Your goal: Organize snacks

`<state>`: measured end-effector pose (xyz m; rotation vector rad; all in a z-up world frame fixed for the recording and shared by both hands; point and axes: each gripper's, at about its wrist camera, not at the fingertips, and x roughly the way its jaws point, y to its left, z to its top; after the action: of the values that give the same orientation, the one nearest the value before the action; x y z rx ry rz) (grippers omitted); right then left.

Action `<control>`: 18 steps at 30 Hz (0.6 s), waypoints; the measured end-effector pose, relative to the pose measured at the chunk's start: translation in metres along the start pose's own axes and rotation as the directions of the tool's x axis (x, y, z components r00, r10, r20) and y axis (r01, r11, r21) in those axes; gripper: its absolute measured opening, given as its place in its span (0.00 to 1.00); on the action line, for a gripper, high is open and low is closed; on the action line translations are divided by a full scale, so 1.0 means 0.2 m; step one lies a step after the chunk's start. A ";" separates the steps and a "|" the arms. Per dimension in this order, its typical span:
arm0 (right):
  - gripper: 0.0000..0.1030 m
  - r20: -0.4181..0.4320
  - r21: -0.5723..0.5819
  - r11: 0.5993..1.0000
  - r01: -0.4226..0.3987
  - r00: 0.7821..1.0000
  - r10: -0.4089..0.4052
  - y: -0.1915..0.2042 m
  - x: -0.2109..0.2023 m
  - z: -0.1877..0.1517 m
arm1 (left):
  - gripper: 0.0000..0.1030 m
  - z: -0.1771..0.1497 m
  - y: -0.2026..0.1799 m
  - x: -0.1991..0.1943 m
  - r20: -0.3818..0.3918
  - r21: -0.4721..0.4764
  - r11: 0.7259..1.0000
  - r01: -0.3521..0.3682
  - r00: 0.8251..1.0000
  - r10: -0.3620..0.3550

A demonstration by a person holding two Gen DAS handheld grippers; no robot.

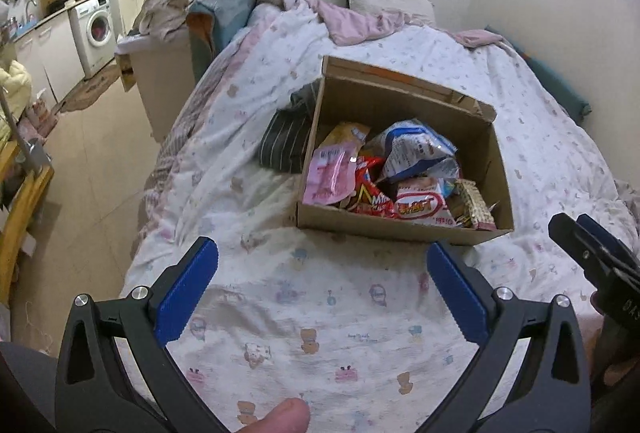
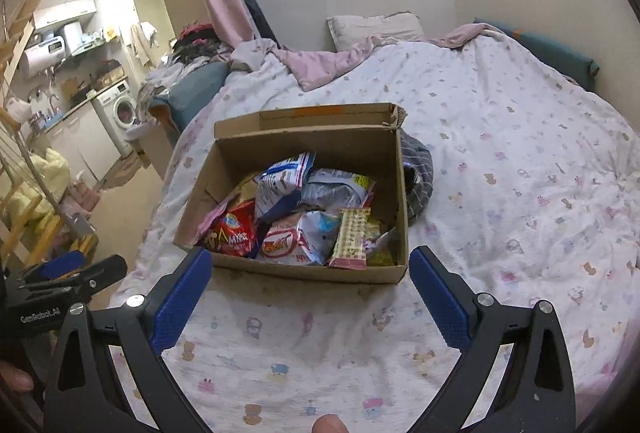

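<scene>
Snacks [image 1: 394,173] piled loose in an open cardboard box [image 1: 400,229] on the bed's printed quilt [image 1: 300,313]. In the left wrist view, box at centre right of the frame, just above and beyond the left gripper [image 1: 322,265], jaws spread wide with only quilt between the blue pads. Red packet [image 1: 370,199] and pink pouch [image 1: 330,175] at the box's lower left, blue-and-white bag [image 1: 414,149] higher up. In the right wrist view, box at frame centre, its near wall directly above the right gripper [image 2: 310,271], jaws likewise wide and holding nothing. Striped dark cloth [image 2: 418,179] touching the box's right side there. Washing machine [image 2: 120,111] far off at left.
</scene>
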<state>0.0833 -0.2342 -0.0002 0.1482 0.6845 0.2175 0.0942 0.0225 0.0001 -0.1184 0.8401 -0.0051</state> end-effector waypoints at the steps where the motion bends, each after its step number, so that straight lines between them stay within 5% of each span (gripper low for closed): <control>1: 0.98 -0.001 0.003 1.000 -0.004 1.000 0.004 0.00 0.00 0.00 | 1.00 0.00 0.00 0.01 0.001 0.002 1.000 -0.003 1.000 0.003; 18: 1.00 -0.007 -0.014 0.999 0.037 0.999 -0.037 0.02 0.06 -0.02 | 1.00 0.01 -0.02 -0.02 0.045 0.034 0.999 -0.006 0.999 0.004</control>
<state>0.0884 -0.2279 -0.0099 0.1220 0.6925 0.1876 0.0923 0.0187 0.0049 -0.0840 0.7953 -0.0119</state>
